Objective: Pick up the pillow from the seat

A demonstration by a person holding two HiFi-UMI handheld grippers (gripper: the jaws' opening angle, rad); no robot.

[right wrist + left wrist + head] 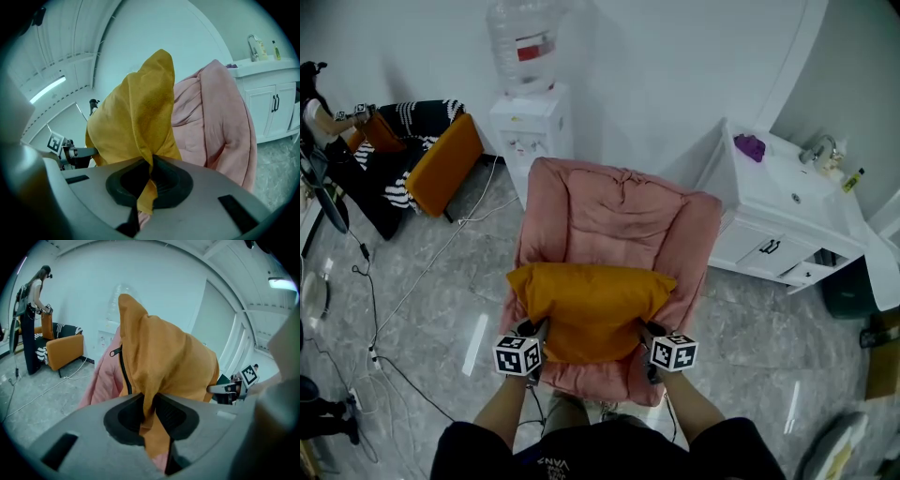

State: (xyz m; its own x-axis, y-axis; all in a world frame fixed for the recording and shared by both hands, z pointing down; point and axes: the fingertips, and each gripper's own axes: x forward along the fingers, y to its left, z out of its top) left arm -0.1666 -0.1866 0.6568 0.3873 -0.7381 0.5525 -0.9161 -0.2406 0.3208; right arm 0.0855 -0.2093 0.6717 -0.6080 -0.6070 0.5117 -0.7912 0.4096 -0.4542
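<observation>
An orange pillow (pixel 591 305) hangs above the seat of a pink padded armchair (pixel 614 220), held at its two near corners. My left gripper (pixel 534 339) is shut on the pillow's left corner; its cloth (pixel 164 362) is pinched between the dark pads, and a black zipper runs down its side. My right gripper (pixel 645 339) is shut on the right corner, with a fold of the cloth (pixel 140 117) squeezed between the pads. The pink chair (pixel 220 126) shows behind the pillow (pixel 105 376). The left gripper (pixel 150 416) and right gripper (pixel 151 180) face each other.
A water dispenser (pixel 528 112) stands behind the chair. An orange chair (pixel 441 164) with striped cloth and a person (pixel 319 117) are at the far left. A white sink cabinet (pixel 783 216) is at the right. Cables (pixel 384 319) trail over the grey floor.
</observation>
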